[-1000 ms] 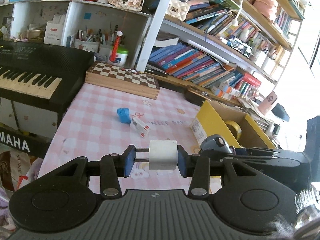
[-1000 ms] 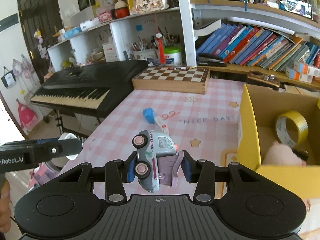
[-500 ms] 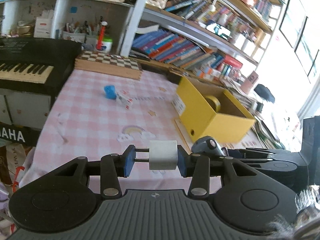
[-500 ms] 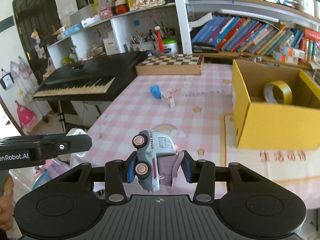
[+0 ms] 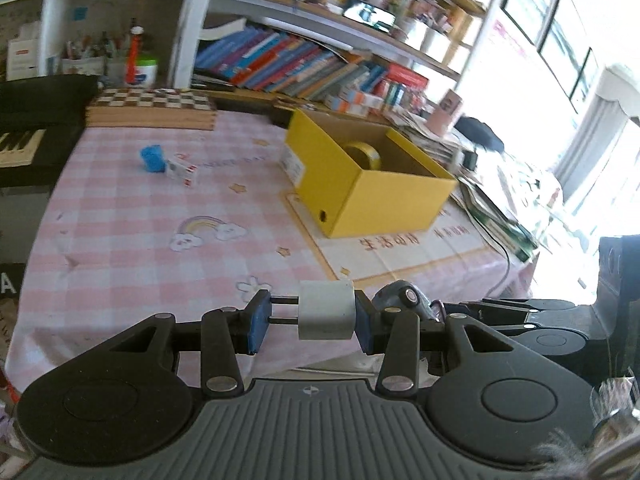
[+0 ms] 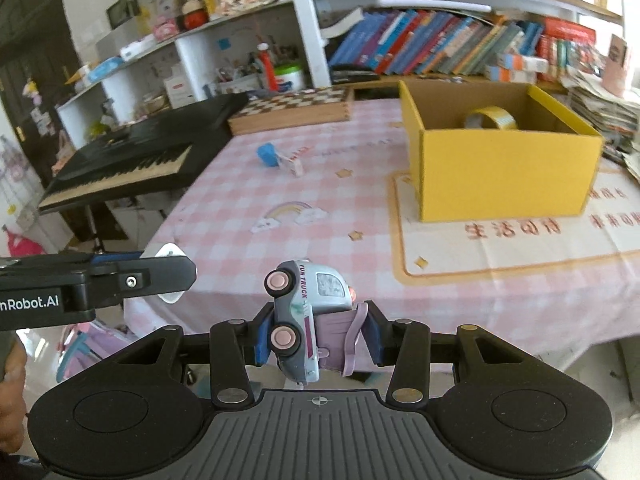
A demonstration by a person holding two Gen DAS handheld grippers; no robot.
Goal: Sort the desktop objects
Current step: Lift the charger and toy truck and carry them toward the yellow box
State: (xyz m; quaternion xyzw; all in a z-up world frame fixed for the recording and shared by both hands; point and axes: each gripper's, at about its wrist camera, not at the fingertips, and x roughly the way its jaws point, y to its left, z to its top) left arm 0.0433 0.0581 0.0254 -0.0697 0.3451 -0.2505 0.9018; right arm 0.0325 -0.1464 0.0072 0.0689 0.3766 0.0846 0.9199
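Black keyboard (image 6: pixel 132 164) off table's left edge, wooden chessboard (image 6: pixel 294 108) at back, bookshelf crammed with books (image 6: pixel 432 46), pink checkered tablecloth (image 6: pixel 256 216).

Two wrist fisheye views from off the near edge of a pink checked tablecloth (image 5: pixel 132 236), both facing the bookshelves.

The left wrist view sits low behind the left gripper (image 5: pixel 310 317), looking forward and a little rightward across the open yellow cardboard box (image 5: pixel 384 200). The right wrist view sits behind the right gripper (image 6: pixel 318 332), with the box (image 6: pixel 504 168) right of centre. Both share the box, the small blue block (image 5: pixel 152 158) (image 6: pixel 267 155), the wooden chessboard case (image 5: pixel 152 110) (image 6: pixel 296 106), and each other's gripper at the frame edge.
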